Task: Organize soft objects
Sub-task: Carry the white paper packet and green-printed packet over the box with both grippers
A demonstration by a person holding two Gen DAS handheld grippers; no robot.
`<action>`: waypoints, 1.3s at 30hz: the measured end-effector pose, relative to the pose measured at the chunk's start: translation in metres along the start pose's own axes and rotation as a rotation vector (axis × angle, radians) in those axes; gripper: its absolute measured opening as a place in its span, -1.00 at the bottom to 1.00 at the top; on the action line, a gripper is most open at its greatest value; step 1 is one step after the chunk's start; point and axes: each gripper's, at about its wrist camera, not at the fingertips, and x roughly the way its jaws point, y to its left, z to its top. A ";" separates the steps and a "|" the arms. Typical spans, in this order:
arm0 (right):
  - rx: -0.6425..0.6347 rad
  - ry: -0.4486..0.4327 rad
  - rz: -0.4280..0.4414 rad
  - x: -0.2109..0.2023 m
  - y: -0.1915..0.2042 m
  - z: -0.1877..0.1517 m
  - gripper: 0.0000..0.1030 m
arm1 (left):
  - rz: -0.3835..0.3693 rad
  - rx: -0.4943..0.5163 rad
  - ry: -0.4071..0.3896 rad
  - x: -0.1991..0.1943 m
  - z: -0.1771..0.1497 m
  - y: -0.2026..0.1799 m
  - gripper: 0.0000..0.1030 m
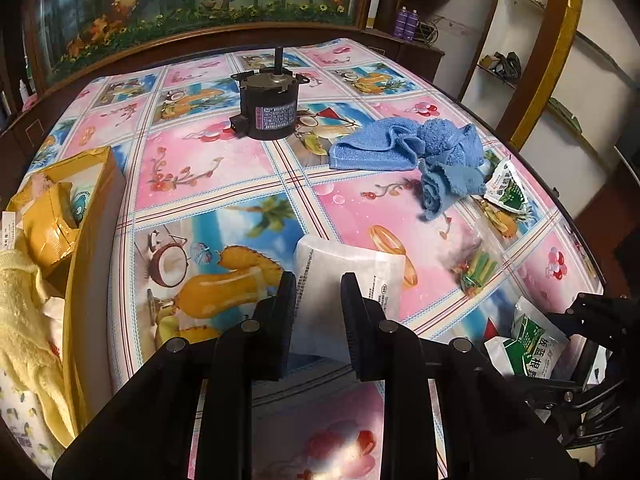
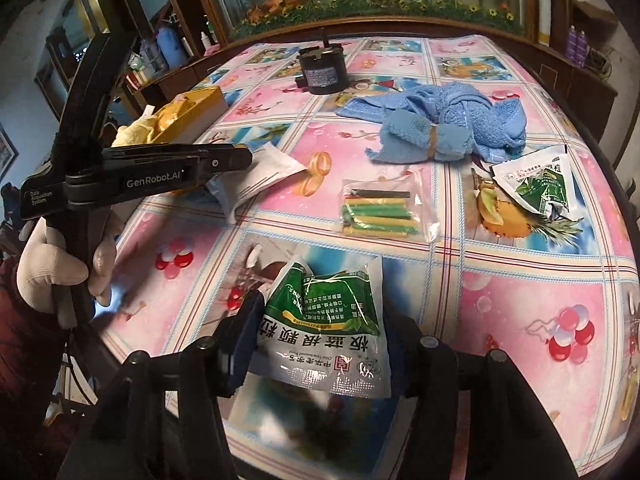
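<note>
White pouch (image 1: 344,280) low centre of left view, clamped between left gripper (image 1: 318,312) fingers, lifted off patterned tablecloth (image 1: 208,168). Green sachet (image 2: 324,328) low centre of right view, pinched in right gripper (image 2: 320,344). Blue towel (image 1: 424,148) crumpled at upper right, second green sachet (image 1: 506,190) just beside it. Bag of coloured sticks (image 2: 378,212) mid-frame. Cardboard box (image 1: 80,216) at left edge holds yellow cloth (image 1: 24,300). Black motor (image 1: 269,108) at top centre.
</note>
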 end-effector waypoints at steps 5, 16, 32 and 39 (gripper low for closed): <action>0.001 -0.007 0.018 -0.005 0.002 -0.002 0.07 | 0.042 0.057 -0.041 -0.008 0.007 -0.005 0.61; 0.032 -0.018 0.063 -0.007 -0.005 -0.001 0.07 | 0.039 0.138 0.055 0.039 -0.001 -0.025 0.35; 0.046 -0.066 0.133 -0.014 -0.002 0.014 0.07 | -0.158 -0.052 -0.088 -0.034 -0.008 -0.014 -0.82; 0.019 -0.076 0.166 -0.014 0.015 0.032 0.07 | -0.140 -0.170 -0.207 -0.096 -0.018 0.021 -0.82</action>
